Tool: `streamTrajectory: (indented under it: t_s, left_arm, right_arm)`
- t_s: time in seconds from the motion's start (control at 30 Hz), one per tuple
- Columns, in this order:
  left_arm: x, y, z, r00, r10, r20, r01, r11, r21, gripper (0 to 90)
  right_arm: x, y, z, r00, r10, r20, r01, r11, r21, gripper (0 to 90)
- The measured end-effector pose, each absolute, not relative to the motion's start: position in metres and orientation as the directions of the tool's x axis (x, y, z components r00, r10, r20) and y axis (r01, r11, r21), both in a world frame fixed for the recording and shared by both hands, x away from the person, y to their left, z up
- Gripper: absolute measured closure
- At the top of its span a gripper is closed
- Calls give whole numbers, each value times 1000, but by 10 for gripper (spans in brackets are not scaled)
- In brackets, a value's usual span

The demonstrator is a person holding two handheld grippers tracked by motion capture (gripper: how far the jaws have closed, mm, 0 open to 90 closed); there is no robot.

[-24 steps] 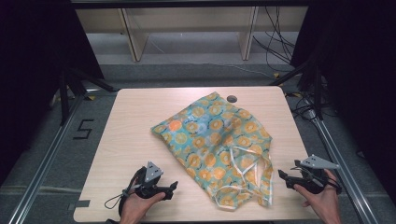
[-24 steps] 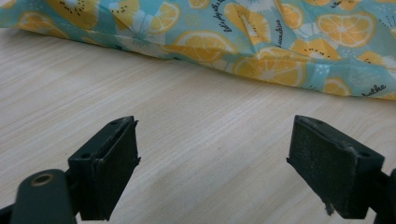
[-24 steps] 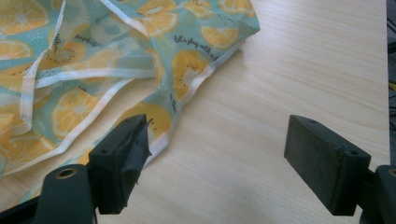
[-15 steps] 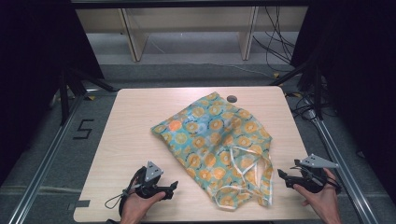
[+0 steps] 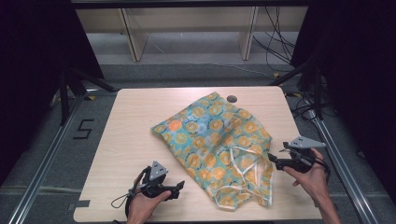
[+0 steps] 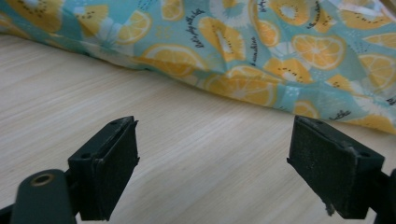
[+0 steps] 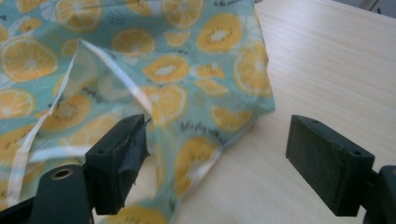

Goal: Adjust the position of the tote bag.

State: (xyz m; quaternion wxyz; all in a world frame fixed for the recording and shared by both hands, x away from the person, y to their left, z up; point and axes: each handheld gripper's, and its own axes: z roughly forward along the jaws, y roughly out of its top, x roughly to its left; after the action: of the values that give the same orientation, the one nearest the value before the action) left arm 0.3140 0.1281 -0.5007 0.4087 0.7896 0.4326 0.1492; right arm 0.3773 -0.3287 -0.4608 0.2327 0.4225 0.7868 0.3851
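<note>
My left hand-held gripper (image 5: pixel 180 185) sits low over the pale wooden table (image 5: pixel 126 140) with its jaws spread wide and nothing between them; in the left gripper view its black pads (image 6: pixel 112 163) frame only bare wood. Just ahead of it lies the crumpled teal cloth printed with orange and kiwi slices (image 5: pixel 217 144), its near edge a short way beyond the pads (image 6: pixel 243 88).

My right hand-held gripper (image 5: pixel 275 160) is likewise open and empty. It points at the cloth's other side, where a white-trimmed hem (image 7: pixel 116 70) folds back over the print, and the nearest corner of the fabric lies just in front of its jaws without touching either pad.

I judge this as the approach step, before any grasp. Next I would ease each hand-held gripper forward until a cloth edge slips between its pads, keeping low enough to catch the fabric, then close on it.
</note>
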Motion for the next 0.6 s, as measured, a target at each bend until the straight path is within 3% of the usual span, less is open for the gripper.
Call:
streamTrajectory:
  t_s: [0.43, 0.6]
  left_arm:
    - [329, 106, -504, 602, 781, -167, 576, -280, 768, 148]
    - [338, 97, -507, 579, 791, -197, 594, -244, 766, 148]
  right_arm:
    - [470, -310, -459, -567, 821, -58, 509, 405, 760, 234]
    - [488, -303, -470, -560, 828, -12, 570, 395, 721, 251]
